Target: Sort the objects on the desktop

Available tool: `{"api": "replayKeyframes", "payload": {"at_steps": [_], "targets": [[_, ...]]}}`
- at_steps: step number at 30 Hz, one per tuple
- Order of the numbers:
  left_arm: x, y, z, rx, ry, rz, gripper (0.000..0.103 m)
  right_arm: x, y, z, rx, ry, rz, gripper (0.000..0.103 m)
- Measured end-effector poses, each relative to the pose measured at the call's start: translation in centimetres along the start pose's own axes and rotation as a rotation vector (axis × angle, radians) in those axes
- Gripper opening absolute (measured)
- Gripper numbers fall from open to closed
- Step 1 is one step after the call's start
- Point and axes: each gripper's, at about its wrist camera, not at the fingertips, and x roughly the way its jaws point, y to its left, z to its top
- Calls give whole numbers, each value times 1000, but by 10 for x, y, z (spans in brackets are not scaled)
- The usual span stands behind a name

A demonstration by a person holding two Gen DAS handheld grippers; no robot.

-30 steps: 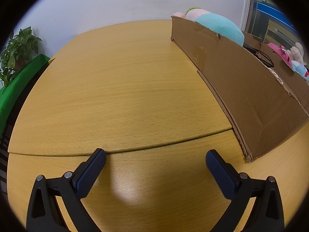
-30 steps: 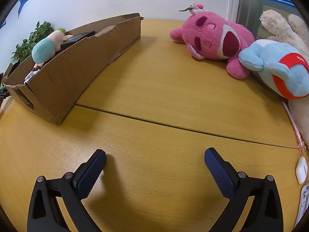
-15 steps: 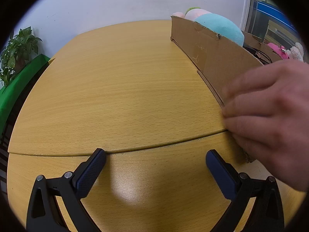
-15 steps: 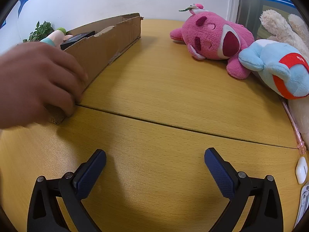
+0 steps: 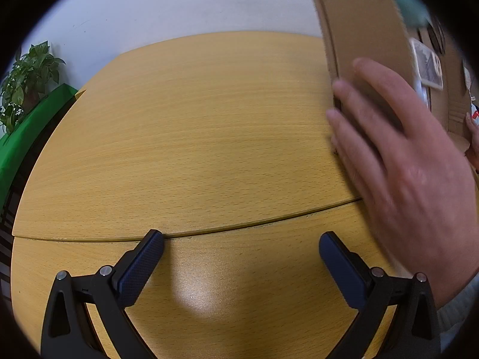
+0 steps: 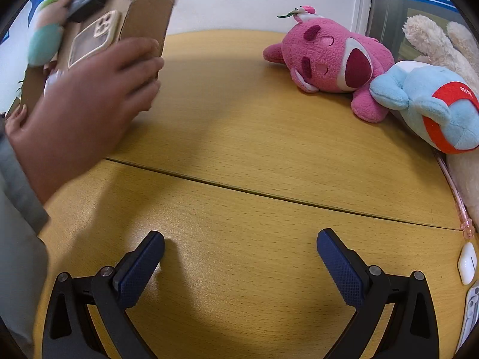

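Two grippers sit low over the wooden desk [image 6: 239, 149], the left gripper [image 5: 241, 257] and right gripper [image 6: 241, 254] both with jaws spread wide and holding nothing. A bare hand [image 6: 86, 95] grips the cardboard box [image 6: 149, 9], tipped up on edge, with a phone in a clear case [image 6: 92, 40] inside. A pink plush [image 6: 329, 62] and a blue plush [image 6: 431, 104] lie touching at the desk's far right.

tiny white lettering on blue plush's red band [image 6: 462, 90], illegible
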Motion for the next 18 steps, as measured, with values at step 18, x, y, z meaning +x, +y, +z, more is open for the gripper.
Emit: {"api": "replayKeyframes", "payload": {"at_steps": [18], "targets": [[1, -1, 0, 0, 1, 1, 103, -1, 0, 1, 0, 0, 0, 103]]}}
